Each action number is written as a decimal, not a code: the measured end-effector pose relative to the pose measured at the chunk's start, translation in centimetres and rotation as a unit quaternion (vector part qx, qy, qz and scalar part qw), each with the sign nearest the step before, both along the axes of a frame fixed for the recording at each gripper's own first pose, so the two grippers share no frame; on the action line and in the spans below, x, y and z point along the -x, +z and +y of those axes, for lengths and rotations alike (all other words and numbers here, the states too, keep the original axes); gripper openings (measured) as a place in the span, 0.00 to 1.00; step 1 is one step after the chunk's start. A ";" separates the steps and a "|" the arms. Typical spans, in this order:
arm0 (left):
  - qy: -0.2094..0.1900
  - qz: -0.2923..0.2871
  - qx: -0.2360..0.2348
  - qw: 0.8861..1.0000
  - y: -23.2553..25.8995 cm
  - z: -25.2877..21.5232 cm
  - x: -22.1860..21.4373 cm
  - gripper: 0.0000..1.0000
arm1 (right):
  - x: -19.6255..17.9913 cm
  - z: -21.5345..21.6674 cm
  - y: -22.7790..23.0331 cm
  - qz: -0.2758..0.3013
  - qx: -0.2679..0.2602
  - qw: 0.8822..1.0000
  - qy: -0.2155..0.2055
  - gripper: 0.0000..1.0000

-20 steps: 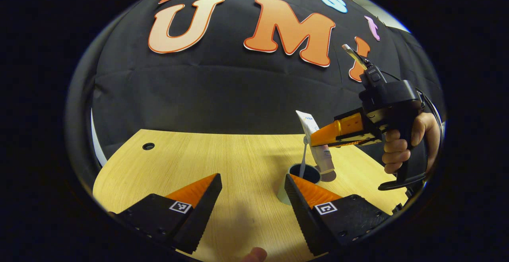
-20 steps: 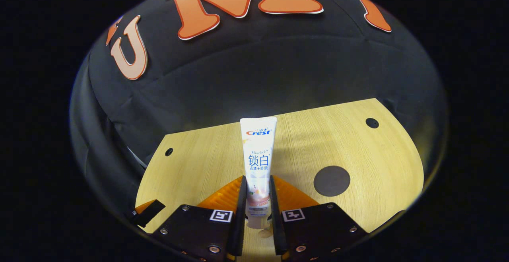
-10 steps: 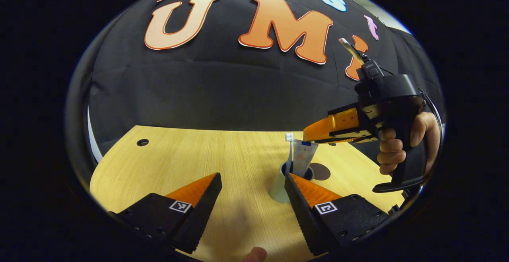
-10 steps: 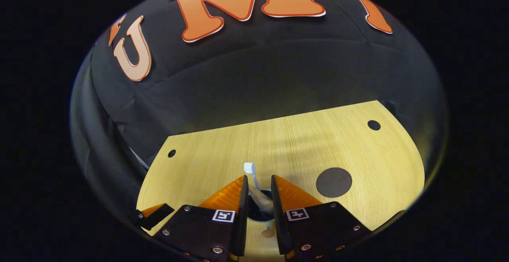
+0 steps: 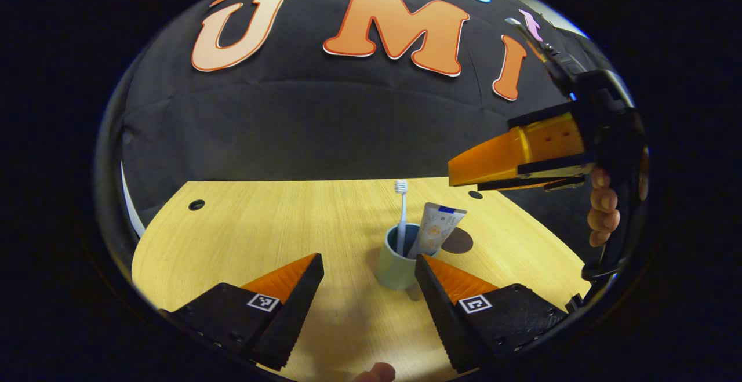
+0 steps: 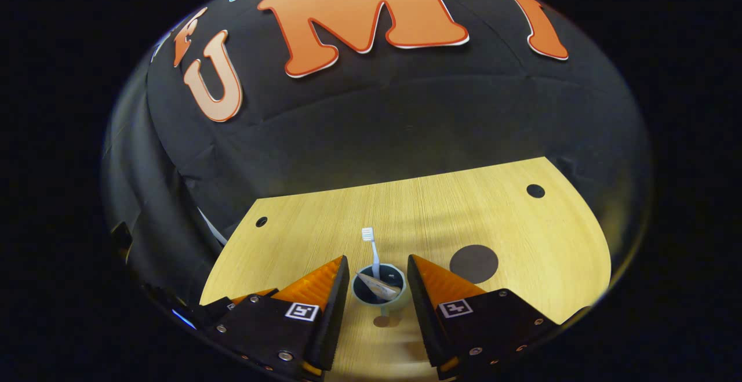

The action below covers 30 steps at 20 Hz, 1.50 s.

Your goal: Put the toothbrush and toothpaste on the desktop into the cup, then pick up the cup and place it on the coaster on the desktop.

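A pale blue-green cup [image 5: 394, 263] stands upright on the wooden desktop [image 5: 278, 225]. A white toothbrush [image 5: 400, 214] stands in it, head up, and the toothpaste tube [image 5: 435, 228] leans inside beside it. A dark round coaster [image 5: 458, 240] lies just right of the cup. My left gripper [image 5: 368, 266] is open, low over the desk, with the cup ahead between its fingers. In the right gripper view the cup [image 6: 379, 289] sits just past my open right gripper [image 6: 377, 266], with toothbrush [image 6: 371, 248], tube [image 6: 377, 286] and coaster [image 6: 474, 263]. The right gripper [image 5: 464, 170] hangs above the cup.
The desktop [image 6: 464, 208] has small round holes near its far corners [image 5: 196, 204] [image 6: 535, 191]. A hand [image 5: 603, 214] holds the right gripper's handle at the right edge. The black booth wall rises behind the desk.
The right gripper let go of the toothpaste tube, which dropped into the cup, then opened wider and rose up and away. The left gripper drew back a little, still open.
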<state>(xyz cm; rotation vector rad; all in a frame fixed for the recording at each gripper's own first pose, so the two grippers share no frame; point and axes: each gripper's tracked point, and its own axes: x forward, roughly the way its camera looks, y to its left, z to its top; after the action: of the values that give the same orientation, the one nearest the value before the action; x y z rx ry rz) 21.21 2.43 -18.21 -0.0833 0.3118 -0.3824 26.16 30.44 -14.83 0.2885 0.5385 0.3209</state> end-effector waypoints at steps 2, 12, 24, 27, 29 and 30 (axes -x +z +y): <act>-0.008 0.015 -0.005 1.000 -0.4 -1.4 0.1 0.96 | 1.2 -1.5 0.8 -0.009 0.009 1.000 -0.001 0.68; 0.001 0.129 0.036 0.991 -2.3 -5.8 -1.2 0.96 | 7.2 -11.0 6.1 -0.063 0.009 0.997 -0.044 0.90; 0.017 0.257 -0.026 0.966 -5.6 -9.3 -2.4 0.95 | 15.1 -24.9 1.2 -0.018 -0.002 0.987 -0.162 0.98; 0.033 0.314 -0.044 0.948 -7.4 -9.5 -2.9 0.95 | 16.4 -26.9 -0.5 0.000 0.000 0.983 -0.186 0.98; 0.045 0.334 -0.062 0.940 -8.3 -9.0 -3.4 0.91 | 17.3 -27.7 -1.5 0.011 0.000 0.980 -0.196 0.98; 0.045 0.343 -0.074 0.935 -8.7 -8.7 -3.6 0.86 | 17.5 -27.8 -1.7 0.015 -0.002 0.979 -0.201 0.98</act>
<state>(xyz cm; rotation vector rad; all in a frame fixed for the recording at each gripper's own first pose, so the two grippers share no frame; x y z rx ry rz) 24.85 -6.29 -26.92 -0.0801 1.0241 -0.2262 8.62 2.63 -16.56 0.3980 0.4955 -0.0749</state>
